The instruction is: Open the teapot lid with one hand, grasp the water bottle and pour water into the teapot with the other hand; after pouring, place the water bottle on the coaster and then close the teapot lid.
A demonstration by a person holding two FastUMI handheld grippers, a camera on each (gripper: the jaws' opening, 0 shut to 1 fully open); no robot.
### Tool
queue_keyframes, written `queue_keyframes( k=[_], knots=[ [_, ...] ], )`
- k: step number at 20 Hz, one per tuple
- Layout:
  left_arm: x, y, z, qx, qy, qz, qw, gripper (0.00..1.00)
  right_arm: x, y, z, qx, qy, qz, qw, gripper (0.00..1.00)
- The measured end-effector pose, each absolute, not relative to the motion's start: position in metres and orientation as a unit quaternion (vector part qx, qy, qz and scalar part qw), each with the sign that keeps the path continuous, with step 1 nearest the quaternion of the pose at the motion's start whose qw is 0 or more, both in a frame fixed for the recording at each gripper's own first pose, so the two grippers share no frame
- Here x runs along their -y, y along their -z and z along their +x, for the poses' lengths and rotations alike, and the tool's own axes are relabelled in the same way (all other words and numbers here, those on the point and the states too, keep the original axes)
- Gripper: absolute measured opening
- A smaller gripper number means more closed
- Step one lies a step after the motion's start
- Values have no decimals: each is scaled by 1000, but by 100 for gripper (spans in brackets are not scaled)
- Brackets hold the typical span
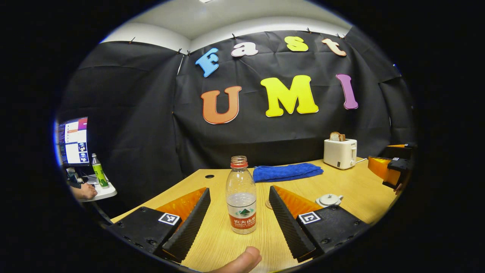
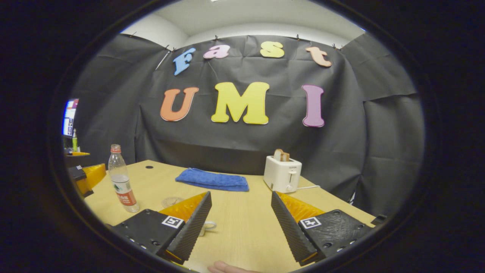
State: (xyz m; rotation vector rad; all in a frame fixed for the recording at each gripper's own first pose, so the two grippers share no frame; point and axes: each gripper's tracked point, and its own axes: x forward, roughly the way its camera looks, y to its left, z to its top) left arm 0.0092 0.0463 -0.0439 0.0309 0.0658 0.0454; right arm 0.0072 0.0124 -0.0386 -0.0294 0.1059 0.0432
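Wooden table (image 1: 352, 189) carries the uncapped water bottle (image 1: 241, 195), standing between the wide-spread fingers of the left gripper (image 1: 239, 218), untouched. Right gripper (image 2: 241, 222) gapes wide; teapot (image 1: 329, 199) lidded.

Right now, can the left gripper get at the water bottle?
Probably yes: the left gripper is open, the water bottle stands upright just ahead between its fingers, and nothing lies between them on the table.
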Motion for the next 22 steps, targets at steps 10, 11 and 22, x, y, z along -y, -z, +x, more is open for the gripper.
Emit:
queue_keyframes(
  k=[10,11,22],
  knots=[
    [-56,51,12,-50,-34,2,998,98,-49,67,25,-66,-62,-3,996,95],
    [-57,51,12,-50,-34,3,998,98,-56,73,29,-72,-70,0,995,95],
    [-66,63,18,-68,-45,1,997,98,-111,125,70,-120,-117,-1,986,95]
  ],
)
